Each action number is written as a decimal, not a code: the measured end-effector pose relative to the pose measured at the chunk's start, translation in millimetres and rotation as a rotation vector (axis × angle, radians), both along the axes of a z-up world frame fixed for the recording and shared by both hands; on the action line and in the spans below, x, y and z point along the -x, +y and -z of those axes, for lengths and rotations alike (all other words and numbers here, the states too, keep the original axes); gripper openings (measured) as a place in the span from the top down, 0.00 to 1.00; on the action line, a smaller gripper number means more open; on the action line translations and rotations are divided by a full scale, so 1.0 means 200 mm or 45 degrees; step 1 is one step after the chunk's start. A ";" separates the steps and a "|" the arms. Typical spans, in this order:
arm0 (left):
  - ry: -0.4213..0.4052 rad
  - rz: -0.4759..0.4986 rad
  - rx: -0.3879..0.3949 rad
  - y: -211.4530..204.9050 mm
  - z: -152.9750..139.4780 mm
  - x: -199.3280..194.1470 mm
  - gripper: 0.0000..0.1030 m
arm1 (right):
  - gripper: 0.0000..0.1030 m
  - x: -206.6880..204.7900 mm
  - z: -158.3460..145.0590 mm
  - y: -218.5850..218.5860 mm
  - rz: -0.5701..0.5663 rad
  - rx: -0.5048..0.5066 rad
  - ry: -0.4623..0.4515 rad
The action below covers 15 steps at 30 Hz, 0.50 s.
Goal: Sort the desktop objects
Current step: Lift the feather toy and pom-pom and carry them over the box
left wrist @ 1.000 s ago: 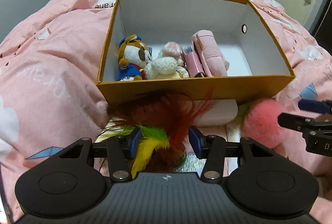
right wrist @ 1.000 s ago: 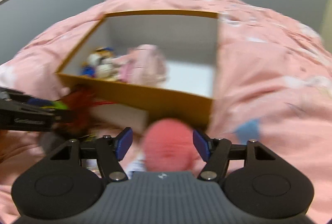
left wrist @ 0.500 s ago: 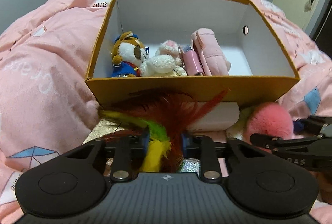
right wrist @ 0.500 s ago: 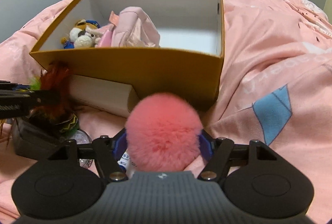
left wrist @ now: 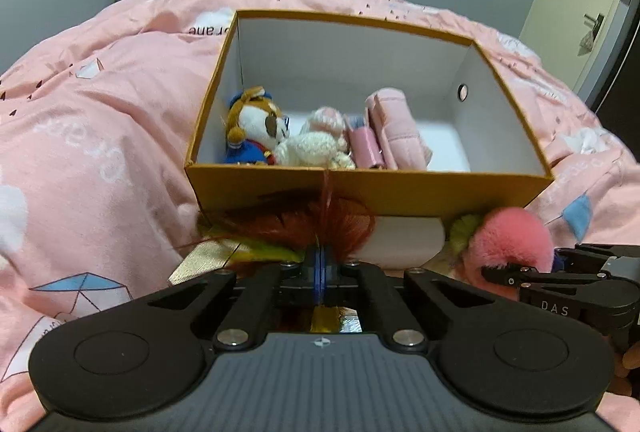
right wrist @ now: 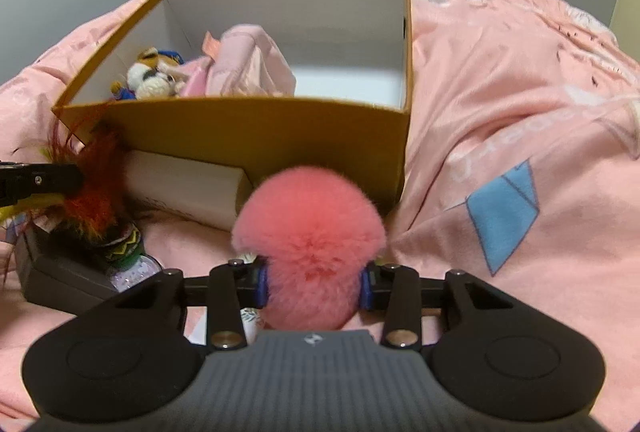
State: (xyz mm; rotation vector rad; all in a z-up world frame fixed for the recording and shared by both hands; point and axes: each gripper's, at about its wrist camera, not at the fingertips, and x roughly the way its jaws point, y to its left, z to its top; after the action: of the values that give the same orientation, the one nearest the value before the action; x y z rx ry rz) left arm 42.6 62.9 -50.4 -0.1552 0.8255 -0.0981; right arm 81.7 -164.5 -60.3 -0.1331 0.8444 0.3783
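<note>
Pick step, both hands. Landmark: the orange box (left wrist: 372, 192).

Left gripper (left wrist: 320, 264), just in front of the box's near wall: jaws fully together, pinched on the red-and-green feather toy (left wrist: 320, 228). Feathers fan up against the box front; one quill tip crosses the near rim.

Right gripper (right wrist: 314, 284), in front of the box's near right corner: jaws closing, pink pom-pom (right wrist: 310, 232) between them, blue pads already dented into the fluff. I'd call that gripped, still tightening.

Behind both, a white carton (left wrist: 400, 244) lies against the foot of the box front. A dark grey case (right wrist: 60, 272) sits under the feather toy's base, further out from the box.

Next, as I judge it: lift both clear of the near wall, carry forward over the rim, release inside. Free floor is on the box's right half. The left half holds a plush in a blue cap (left wrist: 256, 132), a cream knitted toy (left wrist: 316, 148) and a pink pouch (left wrist: 396, 128).

Writing: "DAS" on the right gripper's side in the left view; mirrored "ane" on the pink bedspread (left wrist: 100, 132) beyond the box's far left corner. Nothing else legible.
</note>
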 end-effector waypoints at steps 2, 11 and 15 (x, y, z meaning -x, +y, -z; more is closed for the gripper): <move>-0.010 -0.006 0.027 0.01 -0.02 0.01 1.00 | 0.60 0.00 -0.03 -0.01 0.000 -0.021 -0.008; -0.097 -0.021 0.074 0.04 -0.16 0.06 1.00 | 0.60 0.08 -0.28 -0.06 -0.110 -0.125 -0.106; -0.134 -0.018 0.093 0.05 -0.23 0.07 1.00 | 0.60 0.07 -0.40 -0.09 -0.155 -0.229 -0.105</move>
State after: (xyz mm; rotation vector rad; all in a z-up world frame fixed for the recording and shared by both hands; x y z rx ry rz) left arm 28.8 72.0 -4.7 -0.2232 0.7160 -0.1219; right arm 68.1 -182.2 19.5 -0.0329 0.7193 0.5572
